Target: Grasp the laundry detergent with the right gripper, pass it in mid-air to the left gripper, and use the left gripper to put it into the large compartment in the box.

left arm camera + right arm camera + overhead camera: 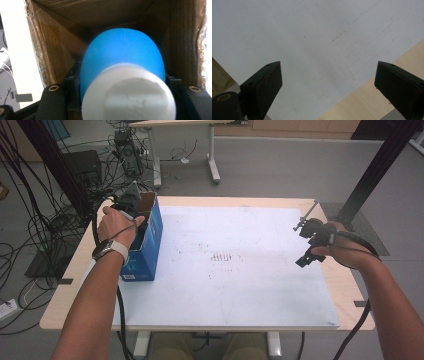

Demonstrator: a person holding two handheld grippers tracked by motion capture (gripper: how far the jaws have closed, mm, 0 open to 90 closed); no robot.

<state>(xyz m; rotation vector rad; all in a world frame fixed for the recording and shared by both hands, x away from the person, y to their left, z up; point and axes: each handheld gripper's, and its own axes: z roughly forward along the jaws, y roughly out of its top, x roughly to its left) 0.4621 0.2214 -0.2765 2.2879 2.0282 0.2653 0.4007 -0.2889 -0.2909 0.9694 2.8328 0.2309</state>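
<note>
Blue-and-white object (122, 75), rounded blue body with a white end toward the camera, sits clamped between the jaws of the left gripper (131, 202), down inside the open top of the blue cardboard box (145, 245) at the table's (250, 320) left edge; left forearm reaches in from below, hand (116, 227) bent over the box rim. Right gripper (312, 242) hangs over the white mat (240, 285) near its right edge, well apart from the box; jaws spread wide, nothing between them; right hand (345, 251) wraps it from the side.
</note>
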